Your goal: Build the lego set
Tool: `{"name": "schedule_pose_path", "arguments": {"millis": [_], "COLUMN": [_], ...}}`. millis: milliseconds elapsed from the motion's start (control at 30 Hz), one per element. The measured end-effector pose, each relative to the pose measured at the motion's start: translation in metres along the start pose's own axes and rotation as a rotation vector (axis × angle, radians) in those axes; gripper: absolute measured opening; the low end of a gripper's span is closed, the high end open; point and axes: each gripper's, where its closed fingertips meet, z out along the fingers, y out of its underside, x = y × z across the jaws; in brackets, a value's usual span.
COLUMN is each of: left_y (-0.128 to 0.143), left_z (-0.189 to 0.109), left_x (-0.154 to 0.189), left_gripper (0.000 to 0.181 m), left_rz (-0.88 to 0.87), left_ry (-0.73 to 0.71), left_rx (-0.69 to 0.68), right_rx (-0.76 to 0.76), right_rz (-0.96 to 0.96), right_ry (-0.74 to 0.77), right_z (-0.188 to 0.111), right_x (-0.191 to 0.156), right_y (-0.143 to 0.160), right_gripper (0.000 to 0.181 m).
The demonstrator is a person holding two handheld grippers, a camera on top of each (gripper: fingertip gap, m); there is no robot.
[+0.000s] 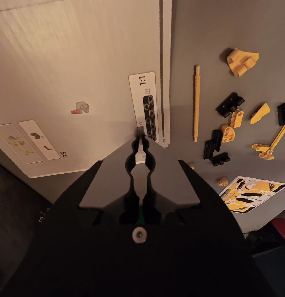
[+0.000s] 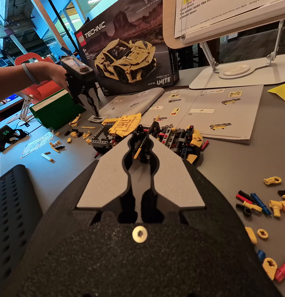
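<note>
grey table (image 2: 235, 160) | one booklet (image 2: 202, 112) | left gripper (image 1: 141, 136) pinching grey pin (image 1: 141, 131) | right gripper (image 2: 140, 136) released

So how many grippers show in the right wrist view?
2. The right gripper fills the foreground, tips over the part-built car. The left gripper, held in a hand, is upper left, tips down at the instruction booklet's corner, seemingly pinching a small grey piece.

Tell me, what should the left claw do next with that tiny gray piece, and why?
Probably lift it and carry it toward the half-built car. The left gripper looks shut on the small gray piece, with its tips down at the corner of the instruction booklet, right by the printed size guide. So the piece seems checked; the car lies beside the booklet, under the right gripper.
</note>
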Motion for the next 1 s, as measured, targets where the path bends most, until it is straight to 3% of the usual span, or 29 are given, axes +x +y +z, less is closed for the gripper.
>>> {"name": "schedule_pose_path", "arguments": {"millis": [1000], "left_y": [-0.0033], "left_z": [-0.0006], "left_x": [0.0064], "left_gripper": [0.003], "left_rz": [-0.033], "left_ry": [0.055], "left_rx": [-0.007], "right_rx": [-0.005], "right_rz": [-0.004], "right_ry": [0.0], "right_z": [0.0008], "right_x": [-0.0001], "right_y": [0.0005], "right_gripper": [0.012]}}
